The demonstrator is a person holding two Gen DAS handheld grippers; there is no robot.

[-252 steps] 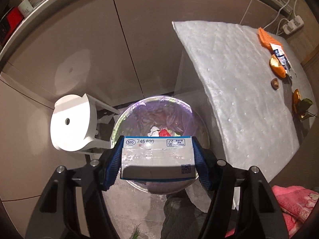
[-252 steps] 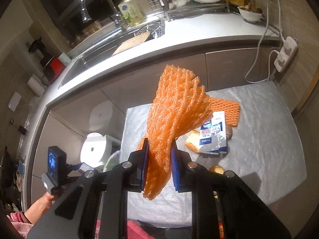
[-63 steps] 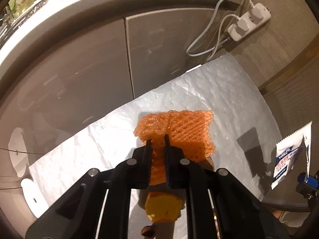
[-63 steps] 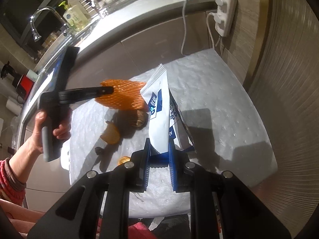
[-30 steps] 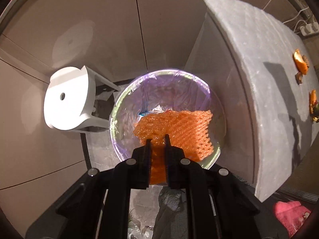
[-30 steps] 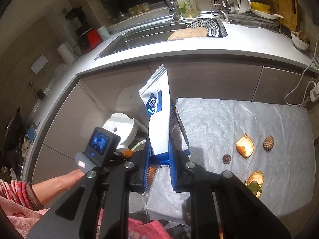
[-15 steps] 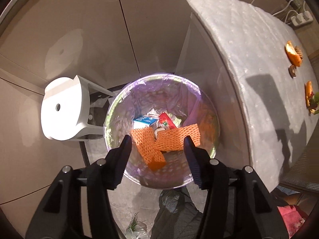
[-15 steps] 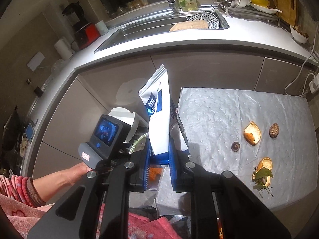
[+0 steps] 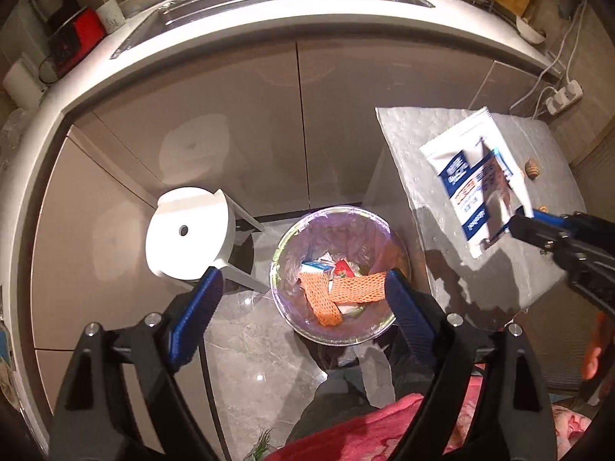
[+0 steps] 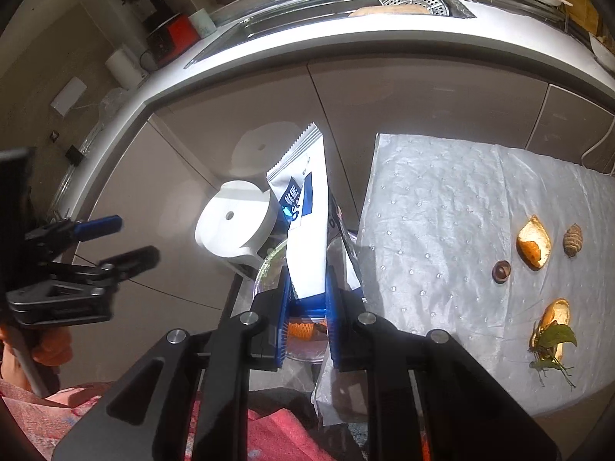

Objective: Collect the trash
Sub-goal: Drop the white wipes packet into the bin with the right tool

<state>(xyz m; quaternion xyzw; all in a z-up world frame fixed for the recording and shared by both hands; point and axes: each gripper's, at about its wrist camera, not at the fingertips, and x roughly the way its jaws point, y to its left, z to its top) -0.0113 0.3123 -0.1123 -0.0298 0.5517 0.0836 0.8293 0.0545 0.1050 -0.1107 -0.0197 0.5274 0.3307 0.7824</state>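
My left gripper (image 9: 303, 280) hangs high above the round lined trash bin (image 9: 282, 253), its jaws opening wide with nothing between them. An orange foam net (image 9: 357, 288) lies loose inside the bin on a small carton and other scraps. My right gripper (image 10: 307, 292) is shut on the bottom edge of a white-and-blue snack packet (image 10: 303, 230), which stands upright over the table's left edge, above the bin (image 10: 265, 265). From the left wrist the packet (image 9: 472, 176) and right gripper (image 9: 538, 230) show at right. The left gripper (image 10: 130, 238) shows at far left.
A white round stool (image 9: 188, 226) stands left of the bin against beige cabinet doors. The silver-covered table (image 10: 442, 211) at right carries orange peels (image 10: 532, 242), a small shell (image 10: 572, 240), a brown nut (image 10: 501, 271) and a leafy peel (image 10: 553, 334). Pink cloth (image 9: 369, 426) lies below.
The left gripper opened and let the orange net fall into the bin, then rose well above it. The right gripper carried the packet lower, closer to the bin.
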